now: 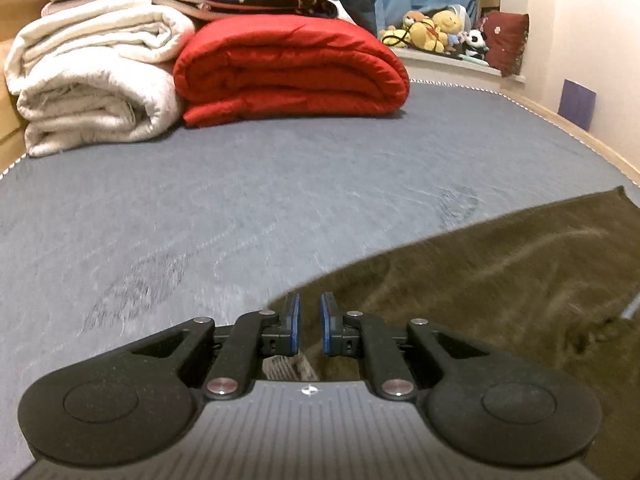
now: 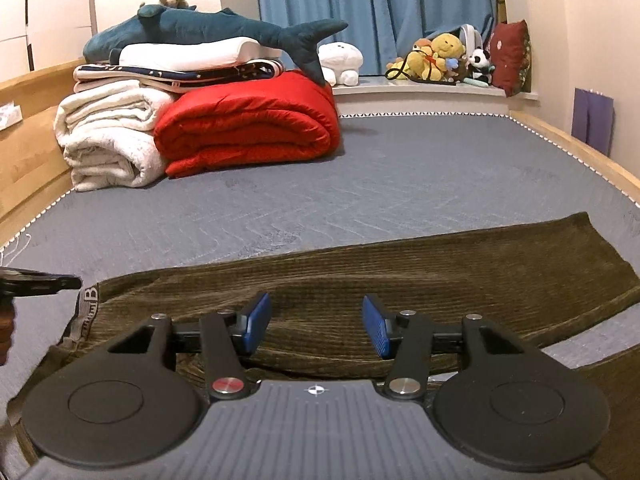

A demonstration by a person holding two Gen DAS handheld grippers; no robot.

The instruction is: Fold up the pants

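Observation:
Brown corduroy pants (image 2: 400, 272) lie flat across the near part of the grey mattress (image 2: 360, 184), legs running to the right. In the left wrist view the pants (image 1: 480, 280) fill the lower right. My left gripper (image 1: 309, 320) has its blue pads nearly together at the pants' left end, with brown cloth in the narrow gap and the grey waistband (image 1: 286, 368) just under the fingers. The right wrist view shows that gripper (image 2: 60, 283) at the raised waistband (image 2: 86, 304). My right gripper (image 2: 316, 320) stands open above the middle of the pants, its pads apart from the cloth.
At the back left a rolled red quilt (image 2: 248, 132) lies beside a folded white blanket (image 2: 108, 136), with a blue shark plush (image 2: 208, 32) on top. Stuffed toys (image 2: 440, 60) sit on the window ledge. A wooden bed frame (image 2: 580, 152) edges the mattress.

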